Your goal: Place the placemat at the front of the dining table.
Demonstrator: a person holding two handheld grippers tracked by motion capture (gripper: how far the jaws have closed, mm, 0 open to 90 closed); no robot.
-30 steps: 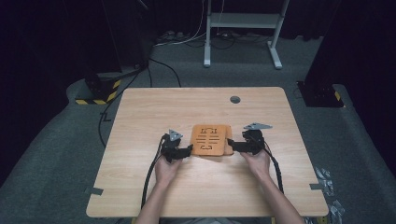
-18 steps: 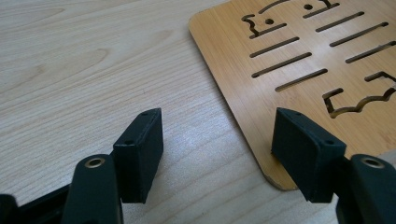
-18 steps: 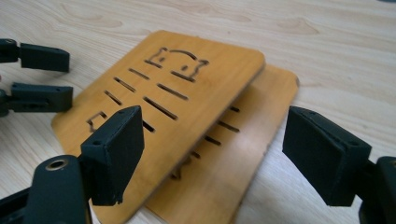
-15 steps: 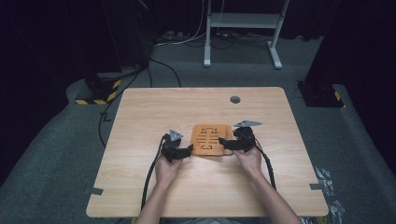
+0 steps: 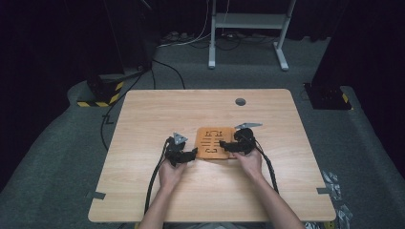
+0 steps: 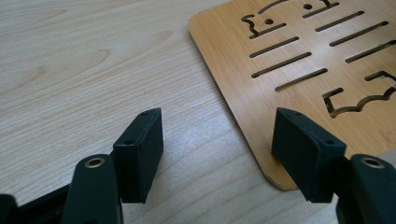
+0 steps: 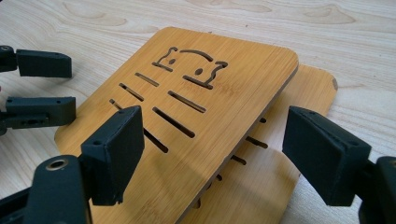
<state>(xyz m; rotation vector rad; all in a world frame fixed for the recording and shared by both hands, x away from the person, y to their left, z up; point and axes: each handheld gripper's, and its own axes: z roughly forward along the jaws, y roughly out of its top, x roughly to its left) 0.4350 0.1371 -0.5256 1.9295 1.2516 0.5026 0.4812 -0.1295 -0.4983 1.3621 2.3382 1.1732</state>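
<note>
A slotted bamboo board [image 5: 213, 138] lies near the middle of the wooden table [image 5: 200, 109]. In the right gripper view it is two boards: the upper one [image 7: 219, 84] sits tilted and offset over a lower one [image 7: 313, 88]. My right gripper [image 5: 225, 146] [image 7: 212, 125] is open, its jaws wide over the upper board's near end without pressing it. At the board's left edge my left gripper [image 5: 193, 152] [image 6: 217, 126] is open, one jaw by the board's corner [image 6: 303, 46], the other over bare table. It also appears at the left of the right gripper view [image 7: 46, 87].
A round grey cap [image 5: 240, 101] sits in the table toward the back. Cables trail from both grippers toward the front edge. Behind the table stand a white metal frame [image 5: 248, 24] and a yellow-black striped base [image 5: 100, 98] on grey carpet.
My right gripper has slid left from the board's right edge to over the board. The left gripper has stayed in place.
</note>
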